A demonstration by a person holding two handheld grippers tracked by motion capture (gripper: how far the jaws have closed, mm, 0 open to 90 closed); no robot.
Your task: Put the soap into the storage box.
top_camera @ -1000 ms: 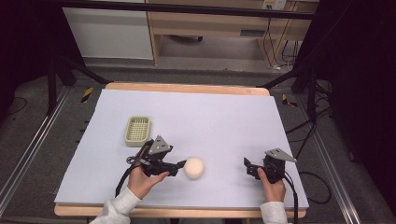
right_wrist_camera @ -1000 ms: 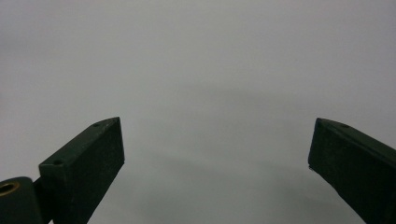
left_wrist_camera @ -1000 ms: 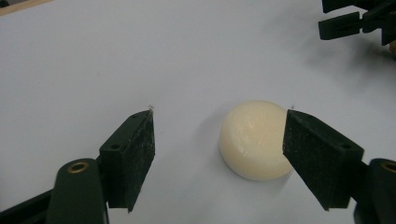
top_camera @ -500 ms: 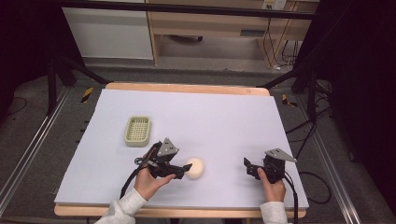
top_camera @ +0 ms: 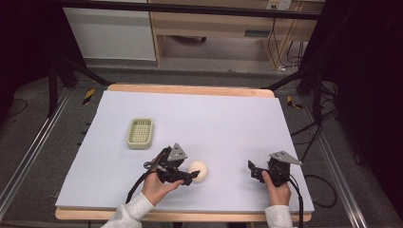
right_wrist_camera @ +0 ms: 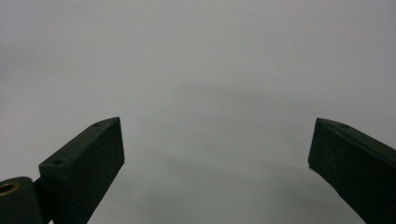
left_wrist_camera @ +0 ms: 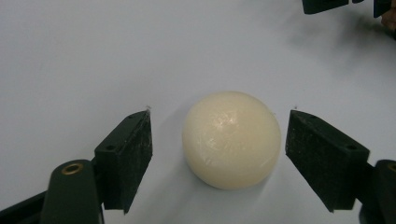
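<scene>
A cream, rounded bar of soap (top_camera: 197, 170) (left_wrist_camera: 232, 139) lies on the white table cover, near the front. My left gripper (top_camera: 192, 172) (left_wrist_camera: 219, 116) has come at it from the left, and its black jaws stand on either side of the soap. The jaws are opening, and a gap shows between each pad and the soap. My right gripper (top_camera: 253, 170) (right_wrist_camera: 215, 123) rests low over the bare cover at the front right, open, with nothing between its jaws. Its jaw tips (left_wrist_camera: 327, 4) show at the top edge of the left gripper view.
A pale green ribbed soap dish (top_camera: 140, 133) sits on the cover (top_camera: 214, 118) left of centre, behind the left hand. The wooden table edge (top_camera: 190, 89) runs along the back, with dark stand legs and cables beyond both sides.
My left gripper has moved right and a little down, up to the soap, so its jaws now flank it. The right gripper has stayed in place.
</scene>
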